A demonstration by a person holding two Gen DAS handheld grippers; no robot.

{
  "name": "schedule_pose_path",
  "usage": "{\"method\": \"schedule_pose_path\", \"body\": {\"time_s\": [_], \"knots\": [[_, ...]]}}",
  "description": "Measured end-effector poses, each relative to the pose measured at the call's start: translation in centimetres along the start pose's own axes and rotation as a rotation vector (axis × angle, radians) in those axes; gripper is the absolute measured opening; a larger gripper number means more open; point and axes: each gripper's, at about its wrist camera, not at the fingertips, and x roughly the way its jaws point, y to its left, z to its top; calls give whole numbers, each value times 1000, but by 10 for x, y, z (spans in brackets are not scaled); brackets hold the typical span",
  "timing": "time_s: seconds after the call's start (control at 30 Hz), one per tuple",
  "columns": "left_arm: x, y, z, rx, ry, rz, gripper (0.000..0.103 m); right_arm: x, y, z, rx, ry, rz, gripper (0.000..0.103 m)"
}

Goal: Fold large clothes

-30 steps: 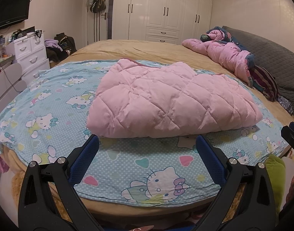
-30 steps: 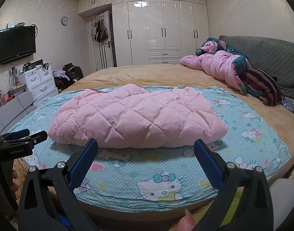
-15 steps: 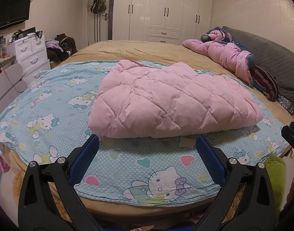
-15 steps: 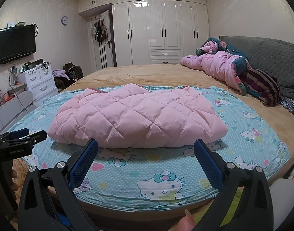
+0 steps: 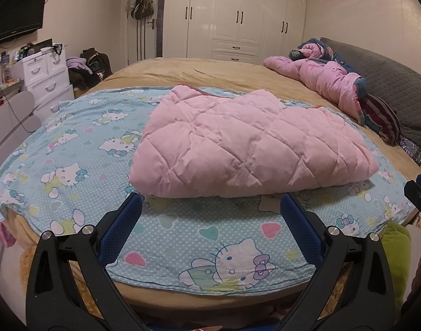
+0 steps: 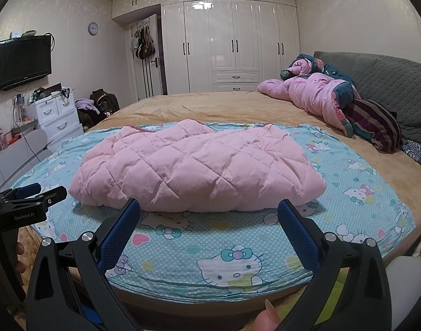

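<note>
Fingers (image 5: 133,215) of both grippers spread, empty; folded pink quilted coat (image 5: 249,146) ahead on cartoon sheet (image 5: 72,149); bedding heap (image 6: 318,93) beyond.

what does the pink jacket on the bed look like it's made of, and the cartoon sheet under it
The pink jacket looks like a padded shell, probably down or synthetic fill: puffy diamond quilting, soft matte surface. The cartoon sheet beneath looks like thin woven cotton or a blend, matte, printed, lying flat with small wrinkles at its edge.

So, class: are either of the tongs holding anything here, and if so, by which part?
Nothing is held. The left tongs and right tongs are both open, short of the folded pink quilted jacket.
</note>
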Motion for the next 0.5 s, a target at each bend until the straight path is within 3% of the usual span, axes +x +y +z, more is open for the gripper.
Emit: {"method": "schedule_pose_path", "body": {"time_s": [0.17, 0.3, 0.4, 0.43, 0.5], "knots": [[4, 4, -3, -6, 14, -3, 94, -1, -9, -4, 39, 19, -16, 99], [14, 24, -1, -52, 42, 34, 94, 0, -41, -9, 140, 43, -52, 99], [31, 62, 7, -124, 73, 82, 94, -3, -123, -25, 373, 67, -180, 99], [43, 89, 13, -145, 84, 137, 94, -6, -149, -33, 424, 72, -245, 99], [63, 140, 24, -198, 104, 265, 94, -18, -227, -62, 527, 97, -521, 99]]}}
